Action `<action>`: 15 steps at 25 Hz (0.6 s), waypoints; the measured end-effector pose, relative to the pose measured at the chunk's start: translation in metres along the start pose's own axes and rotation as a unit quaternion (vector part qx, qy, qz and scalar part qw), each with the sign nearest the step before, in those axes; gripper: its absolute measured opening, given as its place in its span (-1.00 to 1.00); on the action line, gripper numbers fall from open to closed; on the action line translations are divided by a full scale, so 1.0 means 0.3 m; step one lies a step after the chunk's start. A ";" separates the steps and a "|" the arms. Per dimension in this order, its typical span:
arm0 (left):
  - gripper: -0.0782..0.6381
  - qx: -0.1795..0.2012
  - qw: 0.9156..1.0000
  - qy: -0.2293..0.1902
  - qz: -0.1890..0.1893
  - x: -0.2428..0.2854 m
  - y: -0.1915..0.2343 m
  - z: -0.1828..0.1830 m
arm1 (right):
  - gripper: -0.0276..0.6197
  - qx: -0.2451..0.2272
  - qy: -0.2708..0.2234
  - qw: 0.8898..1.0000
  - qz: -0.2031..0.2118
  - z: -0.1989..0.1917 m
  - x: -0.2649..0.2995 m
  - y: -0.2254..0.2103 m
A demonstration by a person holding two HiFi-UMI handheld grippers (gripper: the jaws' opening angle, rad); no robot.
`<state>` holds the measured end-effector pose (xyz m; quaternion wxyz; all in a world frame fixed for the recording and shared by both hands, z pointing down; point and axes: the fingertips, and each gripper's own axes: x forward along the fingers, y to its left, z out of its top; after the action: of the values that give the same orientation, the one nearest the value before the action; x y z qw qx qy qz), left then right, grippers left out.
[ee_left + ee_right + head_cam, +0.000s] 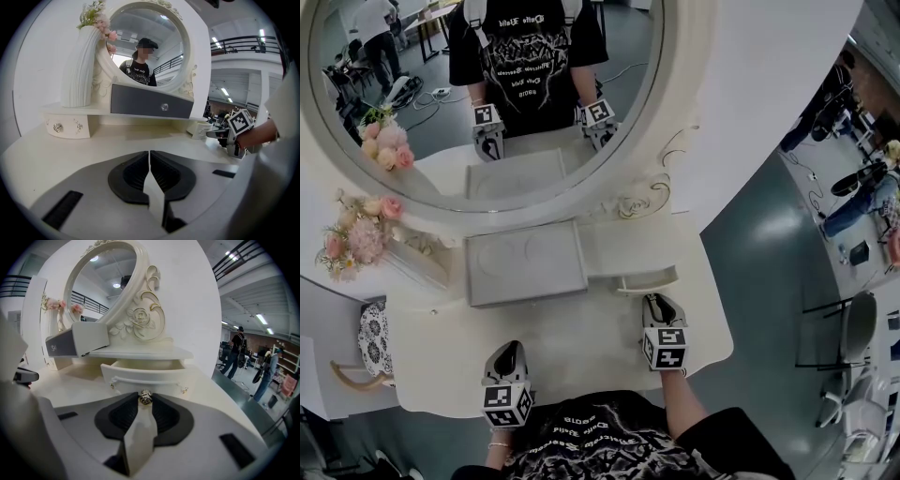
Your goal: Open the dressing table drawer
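Knob (pixel 145 398) of drawer (pixel 140 375) pinched in right tongs (pixel 654 301); left tongs (pixel 149 155) closed, empty.

A ribbed white vase (pixel 82 65) — pink flowers (pixel 358 239) in it — stands upright.

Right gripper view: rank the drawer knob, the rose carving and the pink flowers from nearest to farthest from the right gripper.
1. Drawer knob: pinched between the right gripper's jaws, dead ahead.
2. Rose carving: on the mirror frame, behind the open white drawer.
3. Pink flowers: far left, beyond the grey drawer.
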<state>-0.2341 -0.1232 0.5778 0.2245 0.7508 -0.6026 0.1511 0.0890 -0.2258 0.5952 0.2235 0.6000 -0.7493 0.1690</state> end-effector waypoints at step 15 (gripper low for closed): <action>-0.71 0.000 1.000 -0.001 0.000 -0.003 0.000 0.000 | -0.60 0.002 -0.001 1.000 0.001 -0.003 -0.001 0.002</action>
<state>-0.2344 -0.1226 0.5773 0.2243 0.7508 -0.6027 0.1506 0.0885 -0.2248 0.5958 0.2219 0.6000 -0.7495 0.1701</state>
